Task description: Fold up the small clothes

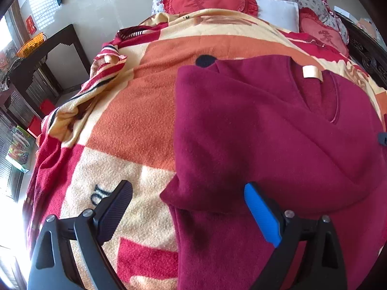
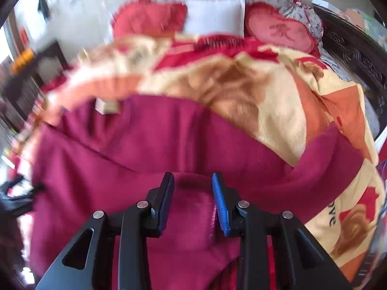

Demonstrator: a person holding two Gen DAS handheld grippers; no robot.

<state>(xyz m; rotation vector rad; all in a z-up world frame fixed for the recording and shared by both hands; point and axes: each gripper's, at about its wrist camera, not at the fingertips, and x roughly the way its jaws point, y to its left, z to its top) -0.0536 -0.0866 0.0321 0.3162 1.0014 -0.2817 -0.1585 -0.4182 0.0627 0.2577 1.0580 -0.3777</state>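
Observation:
A maroon fleece garment (image 1: pixel 266 140) with a cream neck label (image 1: pixel 312 73) lies on the patterned blanket (image 1: pixel 135 125), its left side folded over toward the middle. My left gripper (image 1: pixel 188 191) is open wide just above the garment's lower left fold, holding nothing. In the right wrist view, which is blurred, my right gripper (image 2: pixel 193 181) hovers over the garment (image 2: pixel 145 145) with its jaws partly open around a raised fold of maroon cloth, not pinching it. The label (image 2: pixel 107 106) shows at the upper left there.
The bed has red heart pillows (image 1: pixel 208 0) and a white pillow (image 1: pixel 278 9) at the head. A dark carved bed frame (image 1: pixel 367 55) runs along the right. A dark wooden table (image 1: pixel 48 55) stands off the left side. A black-gloved hand (image 2: pixel 14 198) shows at the left edge.

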